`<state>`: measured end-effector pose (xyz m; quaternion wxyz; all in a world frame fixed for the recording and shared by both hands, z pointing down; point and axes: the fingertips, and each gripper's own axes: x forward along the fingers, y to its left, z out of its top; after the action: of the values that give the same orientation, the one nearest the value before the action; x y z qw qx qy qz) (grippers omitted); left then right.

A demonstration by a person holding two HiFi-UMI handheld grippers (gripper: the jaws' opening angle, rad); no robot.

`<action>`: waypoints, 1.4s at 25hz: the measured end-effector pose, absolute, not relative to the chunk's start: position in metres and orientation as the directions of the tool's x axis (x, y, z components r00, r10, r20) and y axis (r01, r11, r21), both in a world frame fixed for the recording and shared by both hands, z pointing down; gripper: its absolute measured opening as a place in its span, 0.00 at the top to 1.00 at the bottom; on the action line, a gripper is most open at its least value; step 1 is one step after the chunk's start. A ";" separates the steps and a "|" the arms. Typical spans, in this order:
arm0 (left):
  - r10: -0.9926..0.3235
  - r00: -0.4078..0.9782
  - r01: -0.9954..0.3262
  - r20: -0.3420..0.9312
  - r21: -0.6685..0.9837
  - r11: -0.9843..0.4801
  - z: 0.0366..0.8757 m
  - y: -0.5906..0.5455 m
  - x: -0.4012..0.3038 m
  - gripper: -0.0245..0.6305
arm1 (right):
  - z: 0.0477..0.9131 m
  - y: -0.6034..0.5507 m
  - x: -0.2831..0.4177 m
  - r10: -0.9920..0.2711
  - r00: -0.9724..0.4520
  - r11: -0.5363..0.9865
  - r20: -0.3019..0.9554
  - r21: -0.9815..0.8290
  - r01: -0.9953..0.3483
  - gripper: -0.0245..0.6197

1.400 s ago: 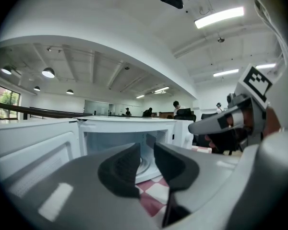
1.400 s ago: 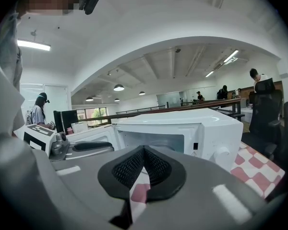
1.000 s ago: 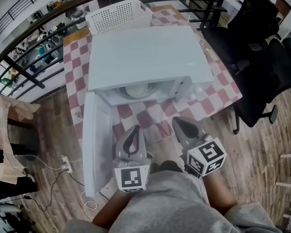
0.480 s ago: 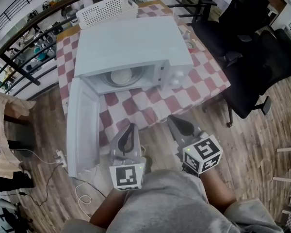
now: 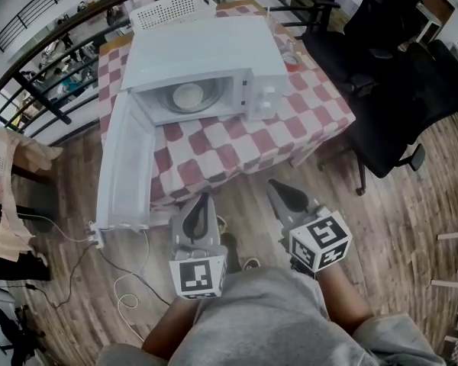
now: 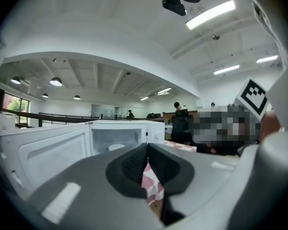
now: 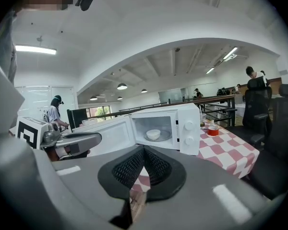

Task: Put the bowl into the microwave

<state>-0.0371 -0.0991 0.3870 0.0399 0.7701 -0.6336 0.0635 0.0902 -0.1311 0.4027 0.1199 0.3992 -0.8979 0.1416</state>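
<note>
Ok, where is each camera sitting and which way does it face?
Head view: on the person's head, steeply down at the open microwave on the table; left gripper, right gripper and lap show.
Left gripper view: along its shut fingers toward the microwave.
Right gripper view: along its shut fingers toward the microwave; left gripper at left.
All share the microwave; head and right gripper views, its bowl.

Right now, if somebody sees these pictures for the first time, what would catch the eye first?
The white microwave on the checkered table, its door swung wide open at the left, with a white bowl inside. Nearer the person, the left gripper and right gripper hang shut and empty, short of the table.
</note>
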 end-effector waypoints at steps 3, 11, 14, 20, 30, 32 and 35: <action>-0.974 0.183 -0.981 0.133 -0.037 -0.189 0.383 -0.070 -0.030 0.95 | 0.406 -0.104 0.101 -0.682 -0.652 0.641 0.332 -0.159 -0.751 0.97; -0.976 0.174 -0.983 0.129 -0.040 -0.180 0.375 -0.006 -0.017 0.95 | 0.403 -0.049 0.118 -0.689 -0.653 0.637 0.315 -0.167 -0.753 0.97; -0.978 0.170 -0.983 0.124 -0.040 -0.177 0.374 0.007 -0.015 0.95 | 0.406 -0.036 0.121 -0.688 -0.655 0.638 0.312 -0.169 -0.751 0.97; -0.978 0.168 -0.984 0.120 -0.038 -0.174 0.373 0.016 -0.010 0.95 | 0.410 -0.029 0.122 -0.683 -0.657 0.640 0.318 -0.173 -0.749 0.97; -0.971 0.201 -0.978 0.127 -0.023 -0.205 0.372 0.008 -0.005 0.95 | 0.411 -0.033 0.127 -0.685 -0.642 0.627 0.344 -0.169 -0.760 0.97; -0.971 0.201 -0.978 0.125 -0.026 -0.206 0.370 0.009 -0.007 0.95 | 0.409 -0.032 0.125 -0.683 -0.646 0.633 0.341 -0.165 -0.756 0.97; -0.972 0.201 -0.978 0.124 -0.026 -0.205 0.371 0.011 -0.009 0.95 | 0.410 -0.033 0.126 -0.692 -0.636 0.628 0.343 -0.150 -0.764 0.97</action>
<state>-0.0086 0.0106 0.3711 0.0293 0.7742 -0.6297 0.0565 0.1263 -0.0326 0.4102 0.1271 0.4073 -0.8932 0.1417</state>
